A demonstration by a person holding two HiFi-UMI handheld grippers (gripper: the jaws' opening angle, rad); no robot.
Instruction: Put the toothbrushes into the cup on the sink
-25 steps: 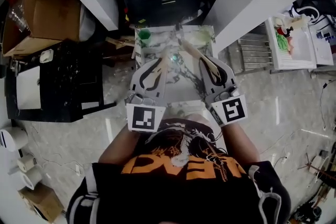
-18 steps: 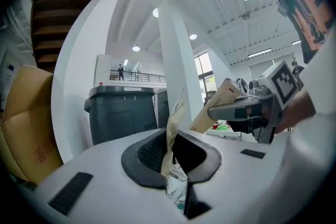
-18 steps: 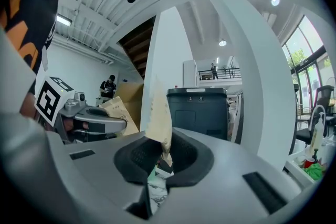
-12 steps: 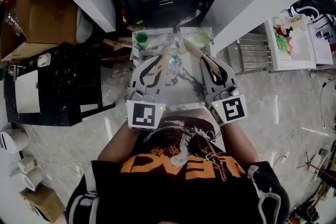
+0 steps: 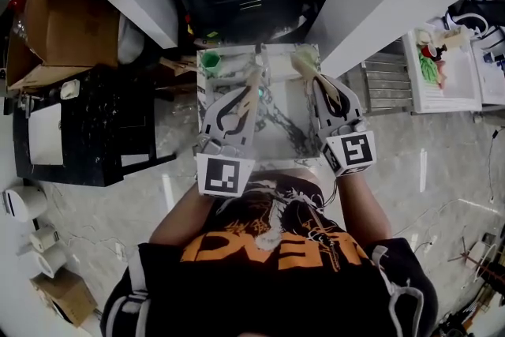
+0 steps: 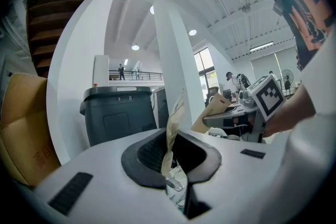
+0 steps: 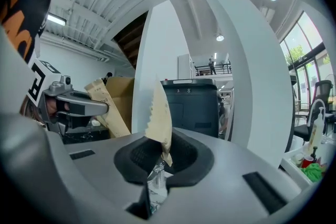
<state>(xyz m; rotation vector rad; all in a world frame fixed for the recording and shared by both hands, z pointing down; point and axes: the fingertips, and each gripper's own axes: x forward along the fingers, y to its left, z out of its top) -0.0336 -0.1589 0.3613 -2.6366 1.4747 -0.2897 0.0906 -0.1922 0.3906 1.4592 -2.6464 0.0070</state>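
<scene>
Left tool (image 5: 249,89): clenched on the left tan paper-wrapped toothbrush (image 6: 173,123), which stands up out of the black pads (image 6: 149,157) and leans slightly.

Right tool (image 5: 317,83): clenched likewise on the right tan paper-wrapped toothbrush (image 7: 159,115), its serrated upper edge pointing up and away.

Both tools are held over the white, grey-veined marble bench (image 5: 282,121), side by side and apart, with the wrapped ends pointing to the far edge.

The small green round cup (image 5: 211,59) stands at the far left corner of the bench, near the left toothbrush's tip and to its left. Neither toothbrush is in the cup. What the cup holds cannot be told.

A dark grey lidded bin (image 6: 118,113) stands beyond the bench.
</scene>
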